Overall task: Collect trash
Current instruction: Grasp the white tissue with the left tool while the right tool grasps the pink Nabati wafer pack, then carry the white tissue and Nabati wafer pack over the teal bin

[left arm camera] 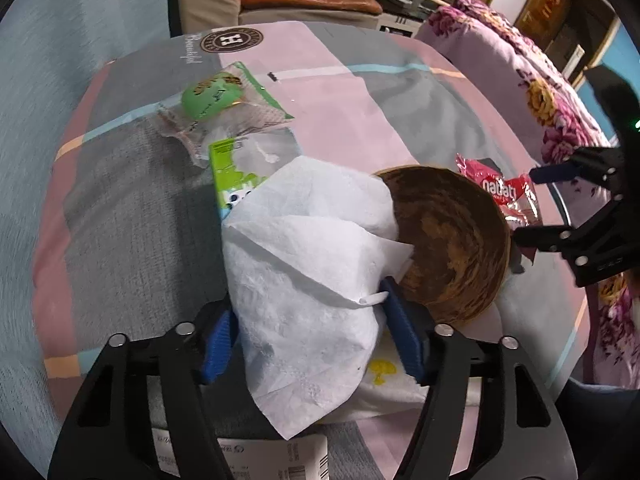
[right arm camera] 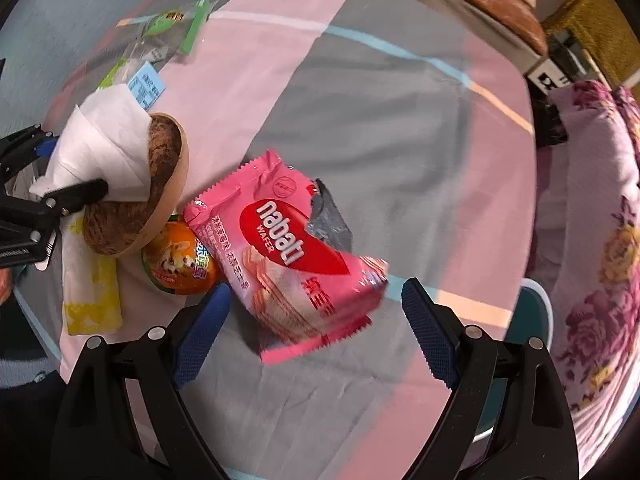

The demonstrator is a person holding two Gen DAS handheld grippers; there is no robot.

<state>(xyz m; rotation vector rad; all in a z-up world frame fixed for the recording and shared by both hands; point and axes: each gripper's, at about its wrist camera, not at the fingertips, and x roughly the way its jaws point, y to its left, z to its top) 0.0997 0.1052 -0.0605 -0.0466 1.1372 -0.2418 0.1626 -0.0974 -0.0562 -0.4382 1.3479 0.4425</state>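
Note:
My left gripper (left arm camera: 310, 332) is shut on a crumpled white tissue (left arm camera: 308, 264) and holds it at the rim of a brown wooden bowl (left arm camera: 452, 240); the tissue (right arm camera: 104, 148) drapes over the bowl (right arm camera: 160, 184) in the right wrist view. My right gripper (right arm camera: 316, 320) is open, its blue pads either side of the near end of a pink Nabati wafer wrapper (right arm camera: 296, 256) lying on the cloth. The wrapper (left arm camera: 508, 196) and the right gripper (left arm camera: 532, 208) show at the right of the left wrist view.
The table has a pink and grey cloth (right arm camera: 400, 128). A green snack packet (left arm camera: 220, 96), a green and white carton (left arm camera: 230, 172), an orange egg-shaped pack (right arm camera: 180, 260) and a yellow and white tissue pack (right arm camera: 90, 296) lie around the bowl. A floral blanket (right arm camera: 592, 240) lies right.

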